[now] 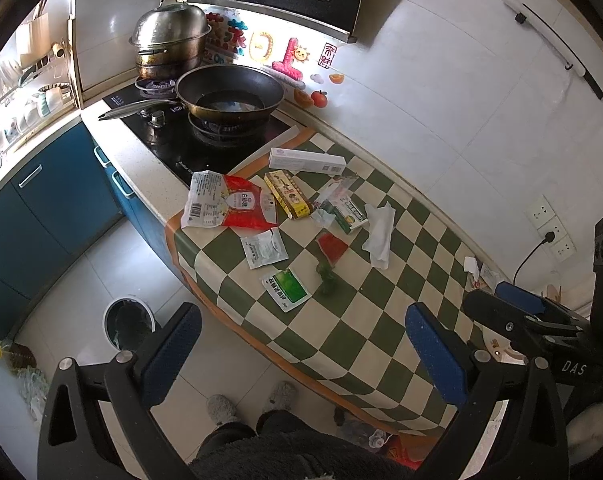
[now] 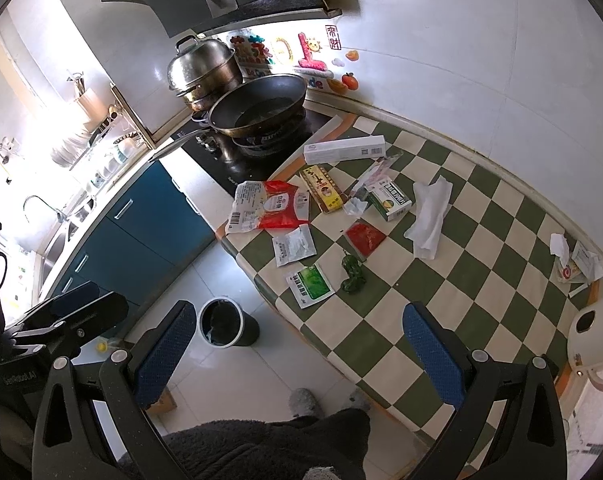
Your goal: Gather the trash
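Both the left gripper (image 1: 303, 354) and the right gripper (image 2: 299, 352) hang empty, fingers apart; the green sachet (image 2: 310, 285), just ahead between the right fingers, suits a flat edge pinch; the bin (image 2: 225, 326) waits beside the left finger.

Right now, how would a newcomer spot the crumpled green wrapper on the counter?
Start at the checkered cloth right of the stove. Near its front edge sits a green-and-white sachet; the crumpled green wrapper lies just right of it, the only dark, twisted lump among flat packets.

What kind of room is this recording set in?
A home kitchen, most likely: a wok and steamer pot sit on a gas hob, beside a checkered counter strewn with wrappers.
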The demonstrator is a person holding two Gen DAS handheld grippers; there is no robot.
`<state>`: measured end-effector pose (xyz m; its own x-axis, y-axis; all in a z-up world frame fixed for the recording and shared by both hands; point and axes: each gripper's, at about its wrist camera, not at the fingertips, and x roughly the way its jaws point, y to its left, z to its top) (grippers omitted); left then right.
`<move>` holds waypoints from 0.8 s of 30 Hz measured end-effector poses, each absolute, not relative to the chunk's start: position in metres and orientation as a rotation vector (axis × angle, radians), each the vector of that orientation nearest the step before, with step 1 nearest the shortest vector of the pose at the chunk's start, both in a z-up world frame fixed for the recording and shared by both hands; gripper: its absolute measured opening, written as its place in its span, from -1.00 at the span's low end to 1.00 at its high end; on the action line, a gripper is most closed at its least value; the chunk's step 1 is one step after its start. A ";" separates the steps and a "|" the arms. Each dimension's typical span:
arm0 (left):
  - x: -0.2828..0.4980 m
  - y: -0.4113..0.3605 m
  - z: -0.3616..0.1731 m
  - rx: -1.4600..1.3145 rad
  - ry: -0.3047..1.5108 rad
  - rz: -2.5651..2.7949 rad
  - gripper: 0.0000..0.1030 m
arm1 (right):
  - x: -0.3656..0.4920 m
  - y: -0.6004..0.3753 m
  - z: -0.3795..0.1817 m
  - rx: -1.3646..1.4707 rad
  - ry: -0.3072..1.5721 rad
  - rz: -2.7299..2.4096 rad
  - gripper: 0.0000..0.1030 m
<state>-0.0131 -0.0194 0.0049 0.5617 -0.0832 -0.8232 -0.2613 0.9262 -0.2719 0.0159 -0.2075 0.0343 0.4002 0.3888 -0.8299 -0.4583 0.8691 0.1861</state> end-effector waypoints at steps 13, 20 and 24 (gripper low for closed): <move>0.044 0.037 -0.047 -0.087 0.981 0.492 1.00 | 0.053 -0.181 -0.006 -0.020 1.025 0.314 1.00; 0.112 0.109 -0.128 -0.211 1.164 0.558 1.00 | 0.148 -0.151 -0.076 -0.097 1.065 0.176 1.00; 0.158 0.131 -0.171 -0.258 1.260 0.561 1.00 | 0.216 -0.141 -0.110 -0.127 1.113 0.163 1.00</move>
